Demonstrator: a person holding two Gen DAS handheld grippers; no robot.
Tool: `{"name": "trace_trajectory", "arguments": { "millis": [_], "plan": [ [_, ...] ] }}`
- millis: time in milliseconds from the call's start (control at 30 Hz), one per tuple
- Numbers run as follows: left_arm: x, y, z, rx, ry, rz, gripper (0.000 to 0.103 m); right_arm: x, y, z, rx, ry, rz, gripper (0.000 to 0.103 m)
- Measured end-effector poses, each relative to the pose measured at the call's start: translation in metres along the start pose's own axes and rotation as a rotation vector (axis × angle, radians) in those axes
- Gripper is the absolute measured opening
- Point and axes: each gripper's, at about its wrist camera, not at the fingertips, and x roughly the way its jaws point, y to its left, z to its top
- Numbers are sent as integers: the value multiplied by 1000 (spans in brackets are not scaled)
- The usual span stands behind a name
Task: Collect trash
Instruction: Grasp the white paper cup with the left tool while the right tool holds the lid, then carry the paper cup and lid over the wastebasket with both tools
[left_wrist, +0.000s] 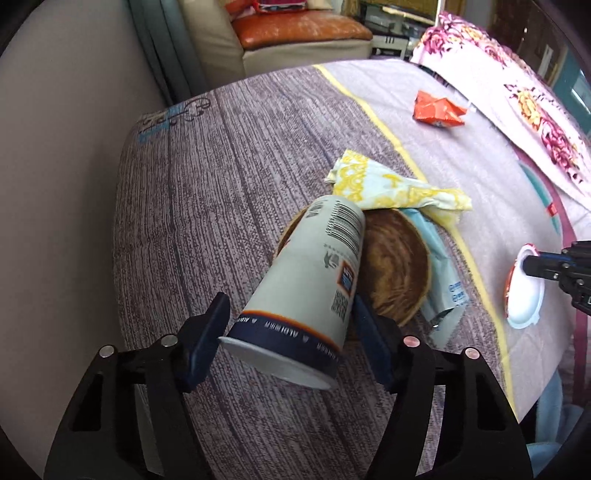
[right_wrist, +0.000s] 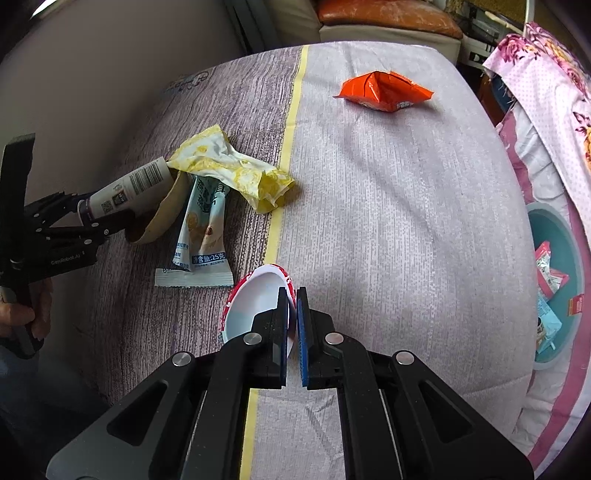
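Observation:
My left gripper (left_wrist: 288, 314) is shut on a white paper cup (left_wrist: 314, 273) with a dark blue base band, tilted over a brown wooden bowl (left_wrist: 395, 266). In the right wrist view the cup (right_wrist: 129, 188) and the bowl (right_wrist: 162, 218) sit at the left. My right gripper (right_wrist: 292, 295) is shut on the rim of a white bowl with a red outside (right_wrist: 255, 299), just above the bed; it also shows in the left wrist view (left_wrist: 524, 291). A crumpled yellow wrapper (right_wrist: 236, 170), a light blue sachet (right_wrist: 201, 236) and an orange snack bag (right_wrist: 384, 90) lie on the bedspread.
The bed is covered by a purple-grey spread (right_wrist: 388, 206) with a yellow stripe. A teal bin (right_wrist: 557, 291) with wrappers inside stands at the right, beside a floral quilt (right_wrist: 546, 85). A sofa with an orange cushion (left_wrist: 299, 26) is beyond the bed.

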Motion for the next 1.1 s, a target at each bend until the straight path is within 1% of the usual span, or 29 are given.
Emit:
{"name": "trace_trajectory", "arguments": {
  "millis": [200,467,733,833,1000,1100],
  "plan": [
    [-24,-8,-11,-61,-45,-14,64,-7,-6,-2,9,-17,17,5],
    [-51,-18,-22,-148,-111,-82,62,-19,-16,-3,30,-50,29,5],
    [-63,-39,-20,-151,-145,-97,61,-30,-27,-6,46,-76,39,5],
    [-70,-44,-16,-156,-168,-102,61,-35,-32,-7,56,-90,41,5],
    [-86,-59,-6,-137,-218,-110,61,-46,-45,-9,81,-121,37,5],
    [-89,-70,0,-126,-226,-127,61,-52,-52,-9,90,-137,31,5]
  ]
}}
